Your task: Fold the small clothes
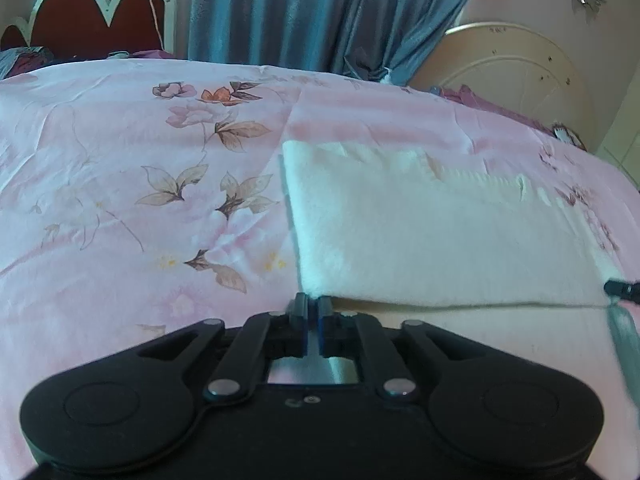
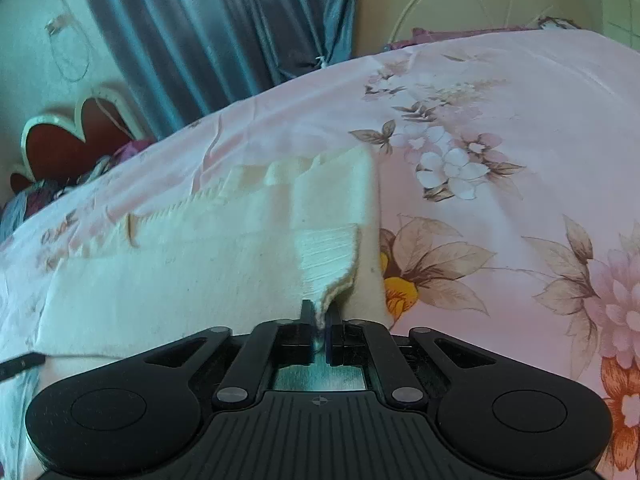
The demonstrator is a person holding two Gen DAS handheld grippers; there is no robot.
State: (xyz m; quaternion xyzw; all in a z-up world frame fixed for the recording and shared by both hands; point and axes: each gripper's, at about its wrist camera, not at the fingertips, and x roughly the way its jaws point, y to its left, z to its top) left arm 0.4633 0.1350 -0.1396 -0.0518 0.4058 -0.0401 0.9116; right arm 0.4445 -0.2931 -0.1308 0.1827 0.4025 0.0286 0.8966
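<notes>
Because both grippers, left gripper and right gripper, pinch only tiny corners of the white garment with jaws shut tight, it may slip onto the bed.

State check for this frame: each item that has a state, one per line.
Left gripper: jaws shut on the white garment's near corner.
Right gripper: jaws shut on its ribbed edge.
White garment: partly folded, flat on the floral bedsheet.
Blue curtain: tied back.
</notes>
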